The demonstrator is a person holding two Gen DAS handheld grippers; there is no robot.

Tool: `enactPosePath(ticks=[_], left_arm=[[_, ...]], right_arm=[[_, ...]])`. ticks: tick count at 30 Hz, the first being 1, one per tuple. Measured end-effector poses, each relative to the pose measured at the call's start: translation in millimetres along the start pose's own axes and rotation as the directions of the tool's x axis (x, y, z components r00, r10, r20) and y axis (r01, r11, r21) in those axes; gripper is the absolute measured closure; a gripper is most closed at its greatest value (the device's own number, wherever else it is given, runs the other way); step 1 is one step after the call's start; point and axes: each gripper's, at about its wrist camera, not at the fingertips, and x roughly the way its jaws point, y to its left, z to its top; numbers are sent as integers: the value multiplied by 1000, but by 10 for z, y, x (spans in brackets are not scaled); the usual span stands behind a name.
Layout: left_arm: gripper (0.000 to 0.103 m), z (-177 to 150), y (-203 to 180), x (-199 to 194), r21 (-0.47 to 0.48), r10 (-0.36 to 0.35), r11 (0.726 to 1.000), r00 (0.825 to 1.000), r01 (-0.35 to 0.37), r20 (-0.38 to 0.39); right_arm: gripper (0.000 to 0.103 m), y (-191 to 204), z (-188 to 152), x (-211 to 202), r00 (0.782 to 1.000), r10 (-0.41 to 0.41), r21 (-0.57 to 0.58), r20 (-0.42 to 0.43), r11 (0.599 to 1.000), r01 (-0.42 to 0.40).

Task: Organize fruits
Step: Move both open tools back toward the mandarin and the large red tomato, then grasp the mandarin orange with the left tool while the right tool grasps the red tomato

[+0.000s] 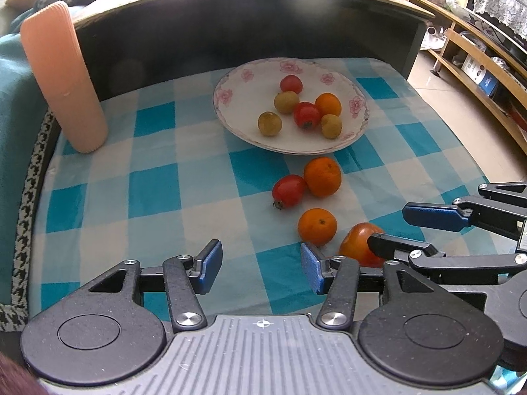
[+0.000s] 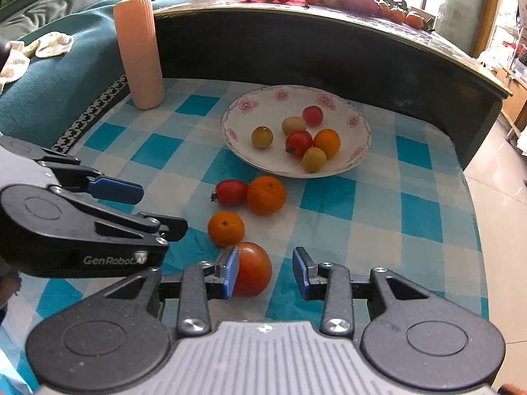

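A white flowered plate (image 1: 221, 98) (image 2: 230, 133) holds several small fruits: red tomatoes, oranges and yellow-green ones. On the checked cloth in front of it lie a small red tomato (image 1: 289, 191) (image 2: 230, 192), two oranges (image 1: 322, 176) (image 1: 317, 226) (image 2: 266, 195) (image 2: 226, 228) and a large orange-red tomato (image 1: 359, 242) (image 2: 253, 270). My right gripper (image 2: 266, 273) (image 1: 388, 227) straddles the large tomato; its left pad touches it, while the right pad stands apart. My left gripper (image 1: 260, 266) (image 2: 145, 209) is open over bare cloth, left of the fruits.
A peach ribbed cylinder (image 1: 62, 75) (image 2: 138, 52) stands at the cloth's back left. Behind the plate rises a dark counter (image 2: 296, 42) with a red bag and more fruit on top. A teal sofa lies left; the table edge and floor lie right.
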Motion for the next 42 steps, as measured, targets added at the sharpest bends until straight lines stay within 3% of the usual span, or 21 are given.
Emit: enactPosePath(ticks=[6,11,20,34,42], left_arm=[[42,4,33,-2,-13,0,1000,1000,0,-1],[40,2,26,-6,-9,-13,1000,1000,13,-1],[40,-4,73,5,-21,-6,1000,1000,5,-5],[39,0,107,-9,-27,-4,1000,1000,4,-5],[39,2,38,52,-5,-21,1000,1000,20,-22]], right_arm=[[54,-11,7,7,999,45,29,-26,999,-44],[46,-4,-9,89,990,118,66,-76,991,-113],[47,91,-33,168,979,167,50,-117,986,-162],[50,182,-70,233,980,152,-1,-130,988,-153],[51,-96,-200,87,984,131,37,-122,991,-127]])
